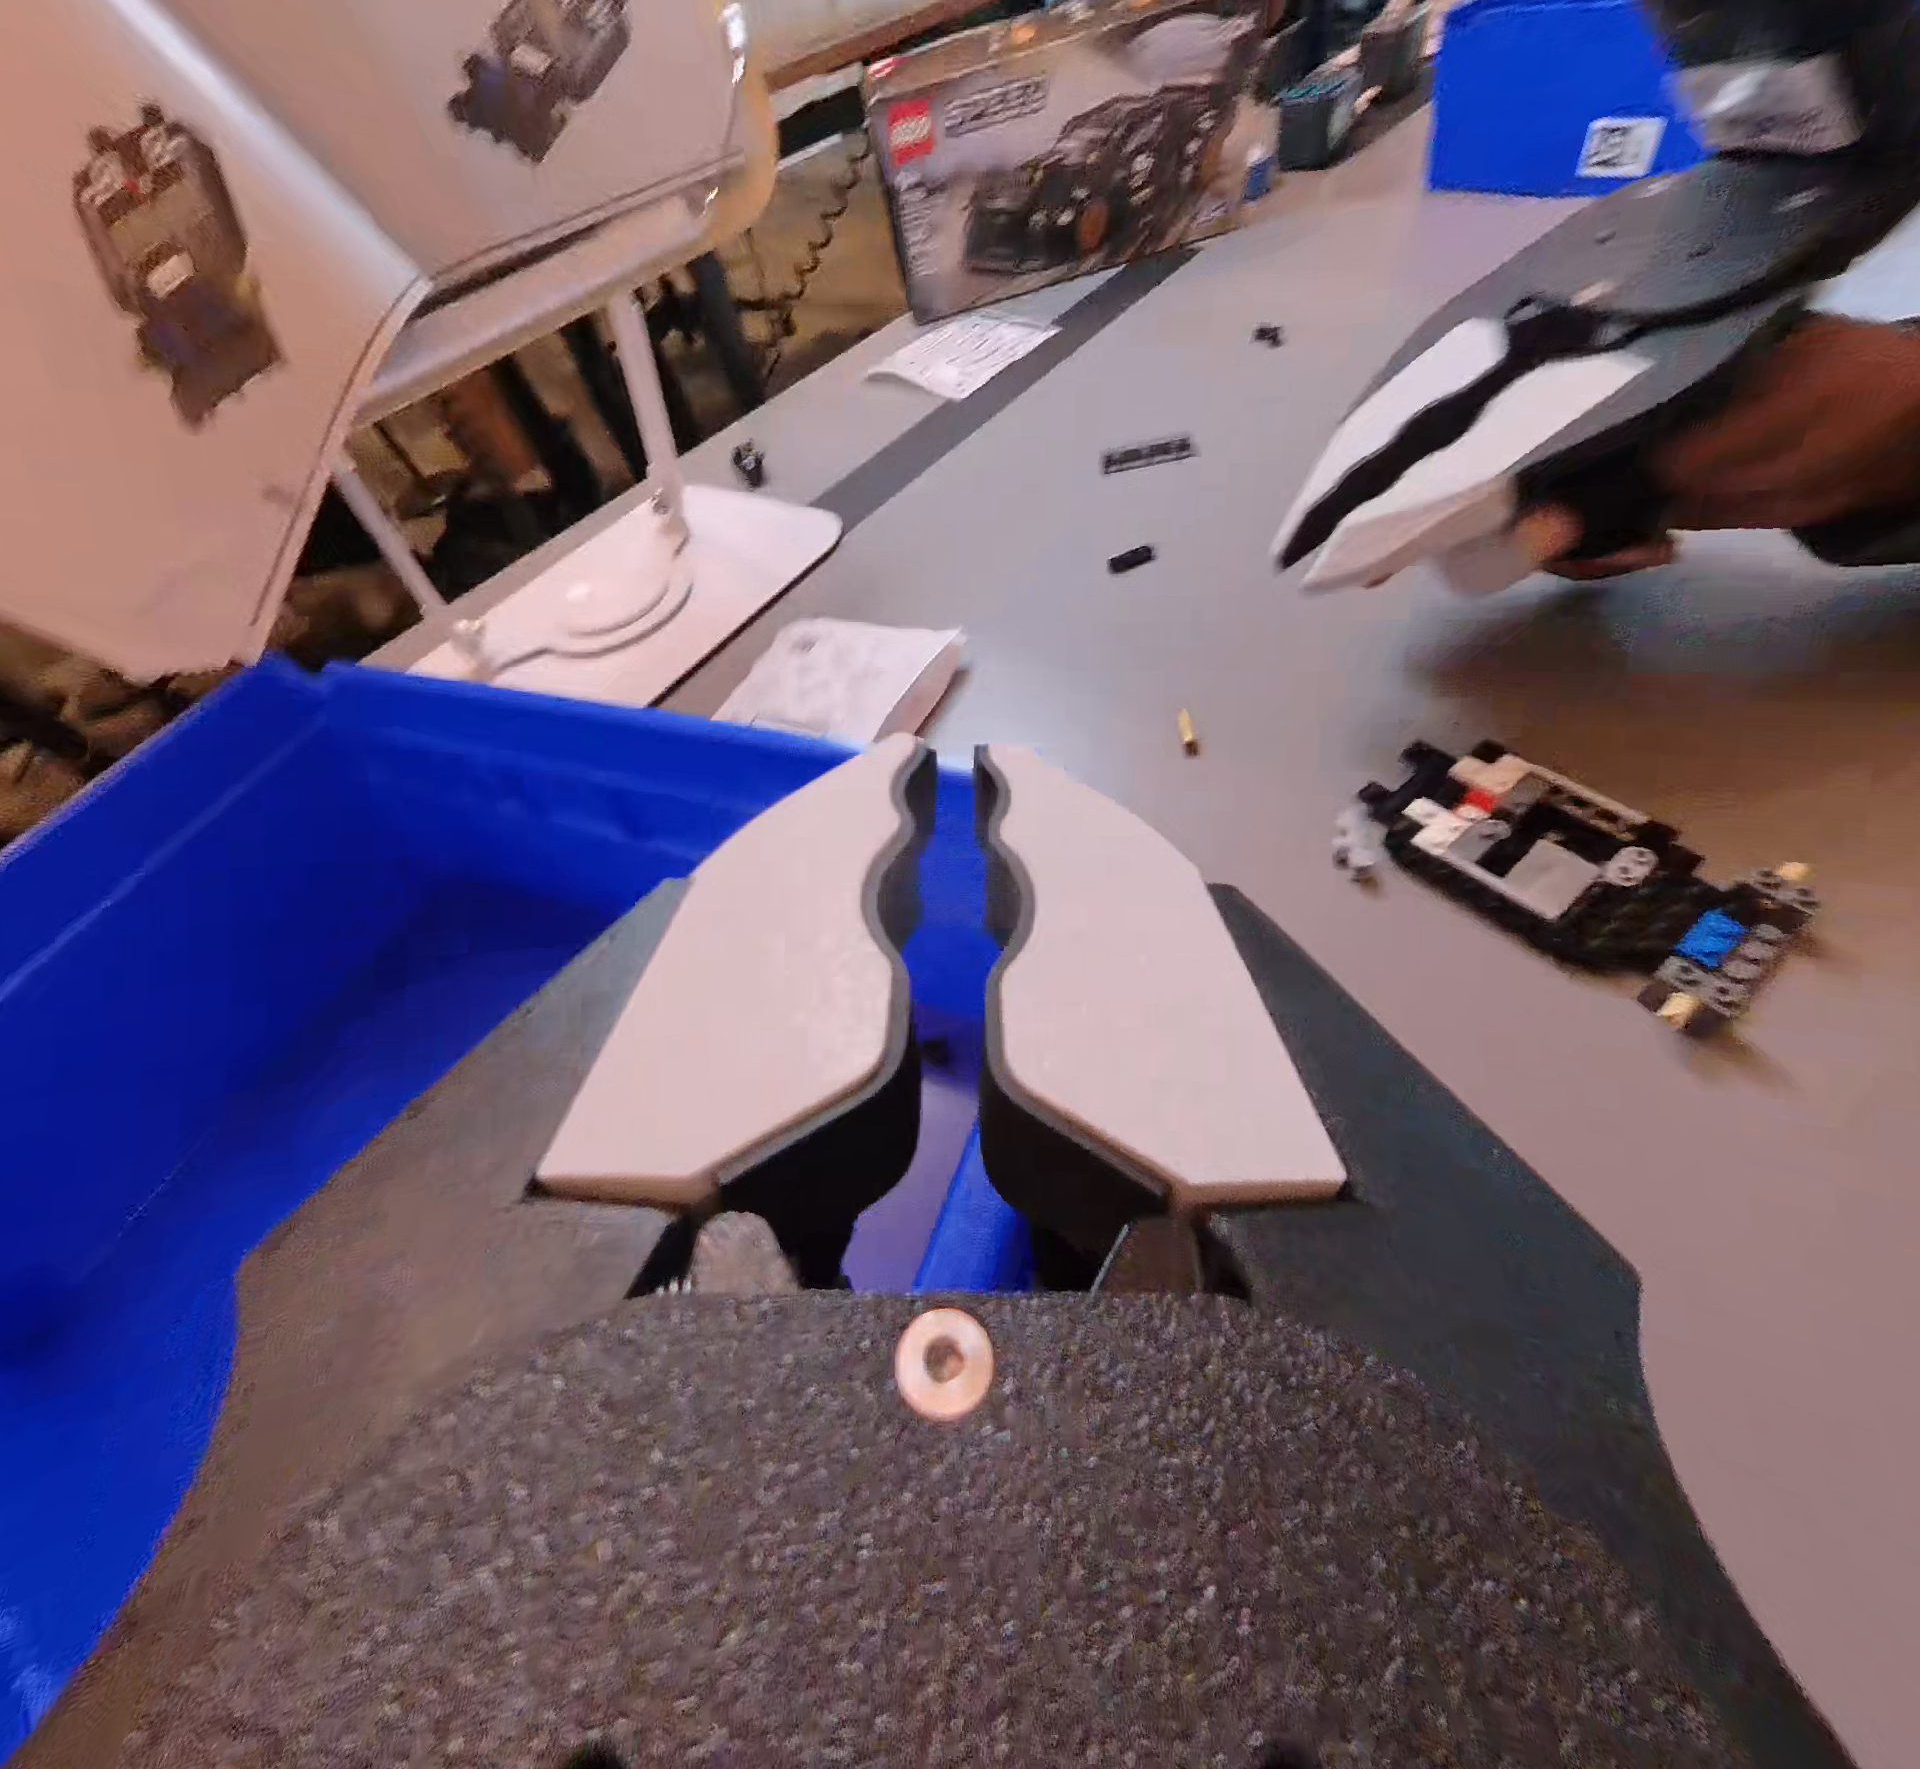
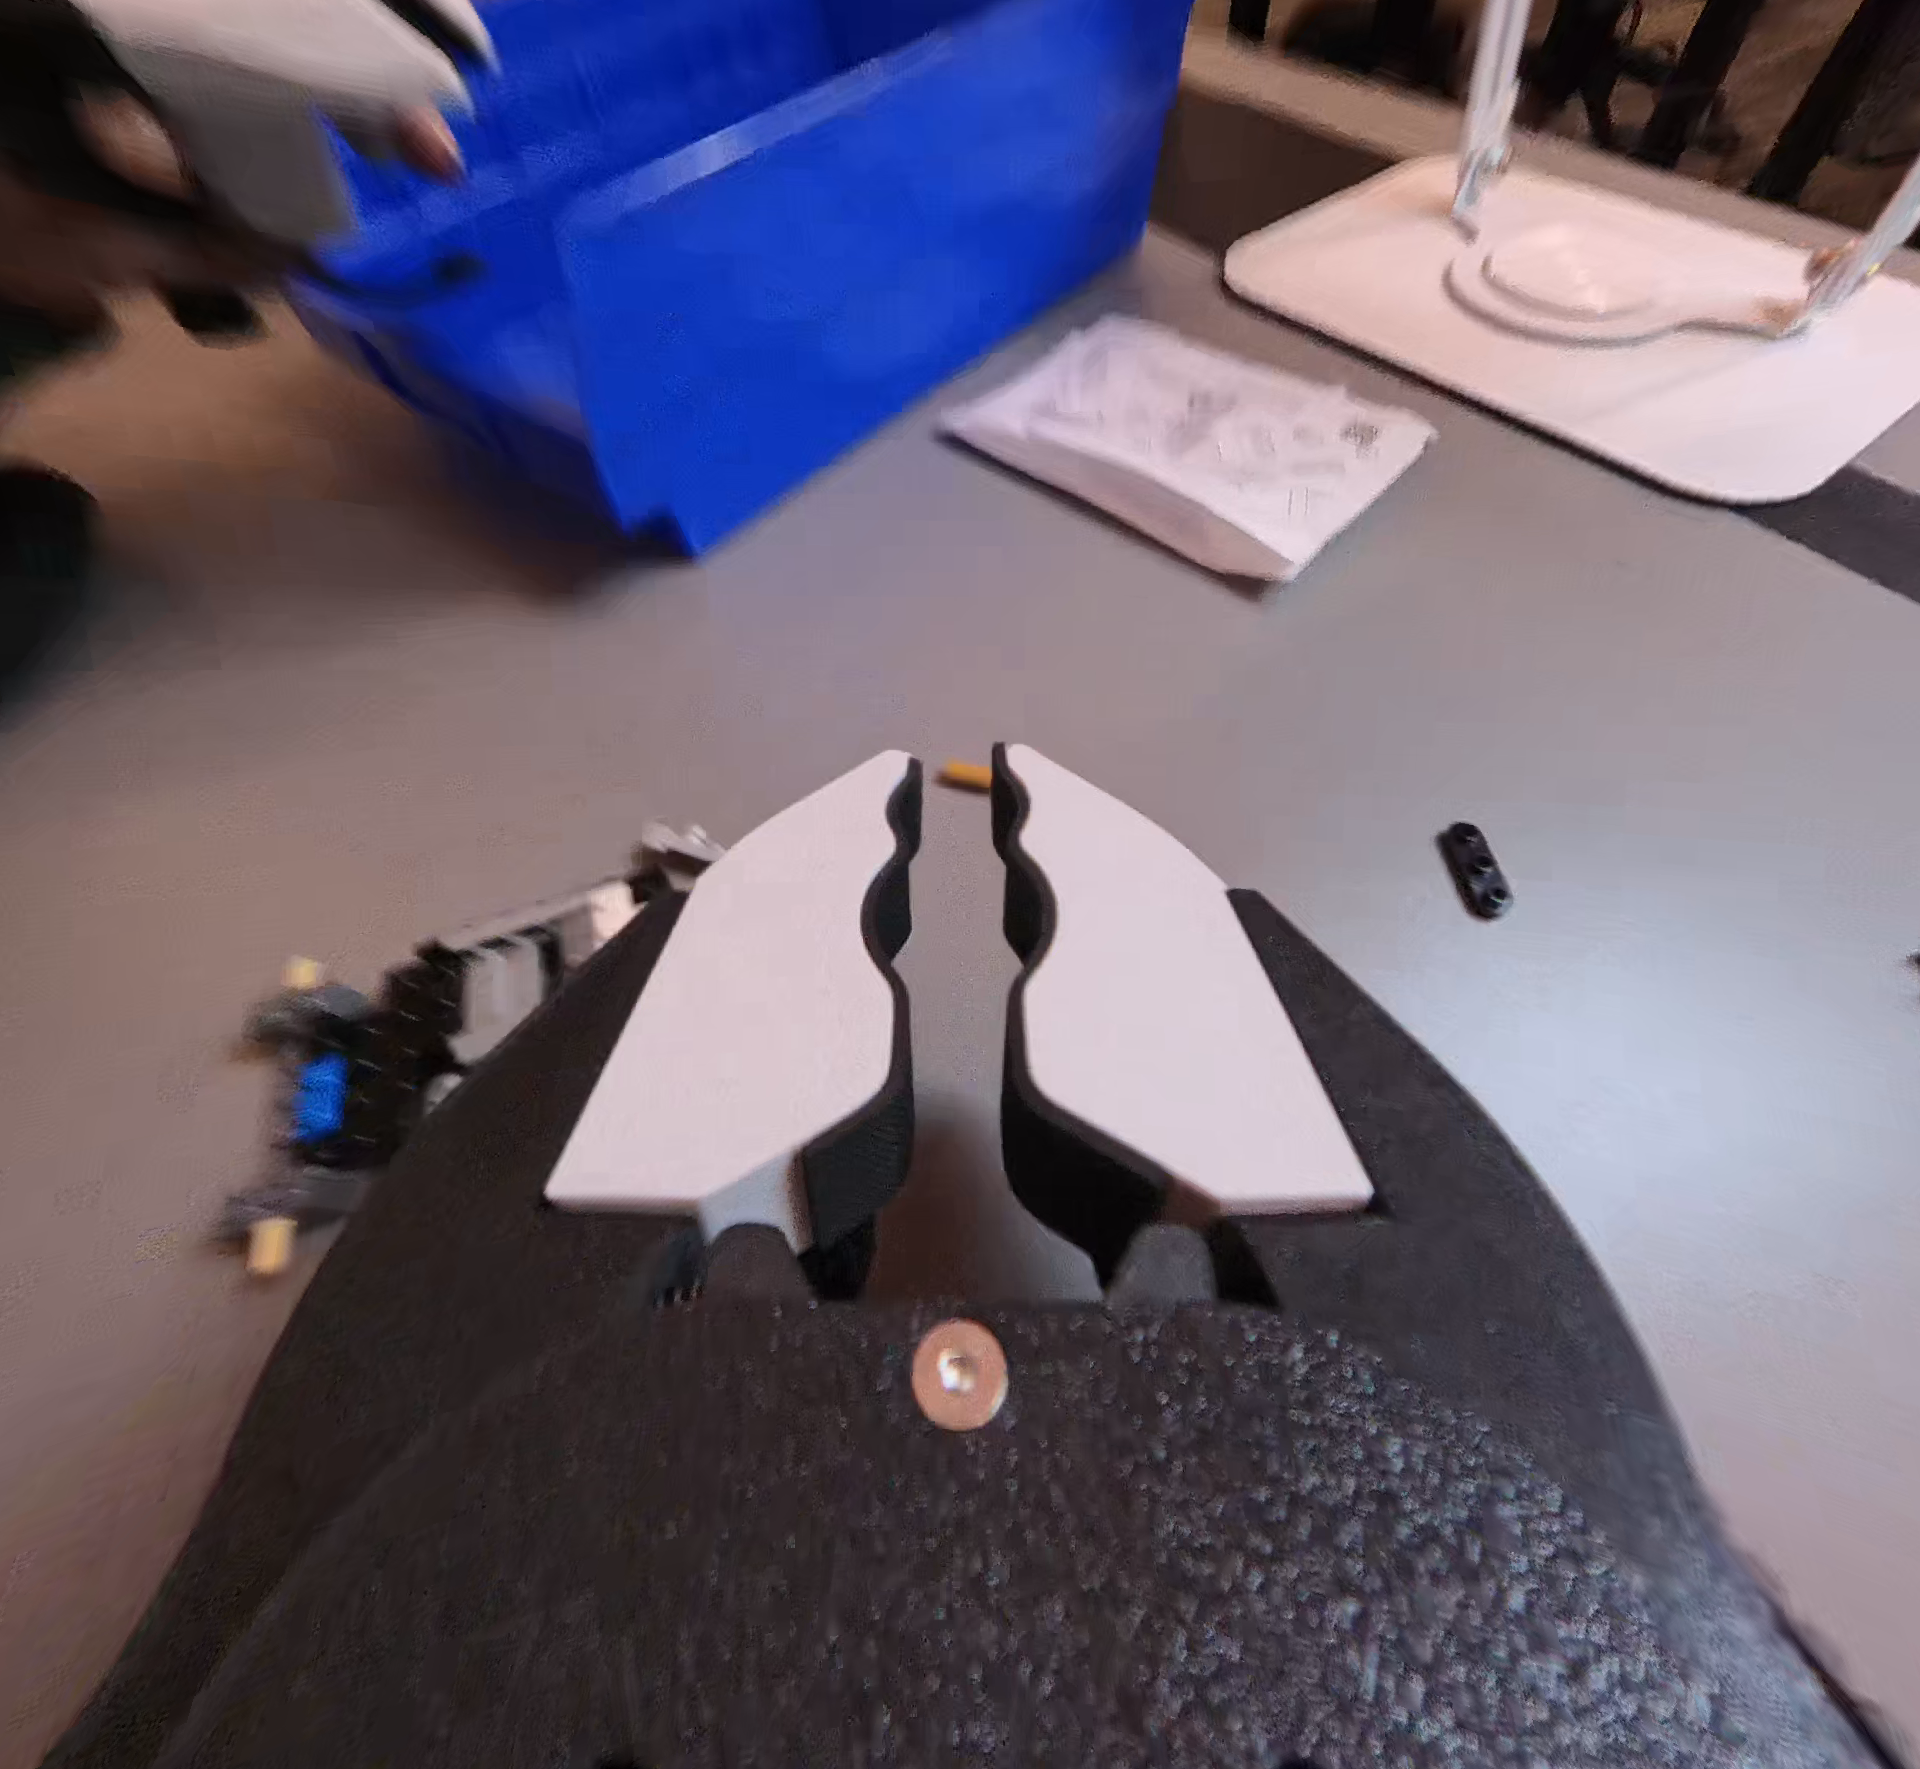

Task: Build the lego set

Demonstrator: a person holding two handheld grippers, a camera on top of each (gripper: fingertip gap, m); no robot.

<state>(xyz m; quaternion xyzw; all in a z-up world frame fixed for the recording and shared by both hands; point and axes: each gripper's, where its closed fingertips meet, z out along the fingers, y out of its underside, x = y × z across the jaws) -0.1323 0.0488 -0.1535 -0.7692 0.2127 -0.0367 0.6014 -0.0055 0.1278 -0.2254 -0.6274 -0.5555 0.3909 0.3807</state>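
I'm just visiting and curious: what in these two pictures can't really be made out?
- Inside of the blue bin: left wrist view, largely hidden by the left gripper.
- Brick-built chassis: right wrist view, blurred and partly behind the right gripper.
- Small black pieces: left wrist view, too small to tell shapes.

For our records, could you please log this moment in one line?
left tool: open, over blue bin | right tool: open, near tan peg

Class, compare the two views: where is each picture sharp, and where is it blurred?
Left wrist view: own claw and brick chassis fairly sharp; the other claw and the booklet pages smeared. Right wrist view: blue bin and chassis streaked; black piece fairly crisp.
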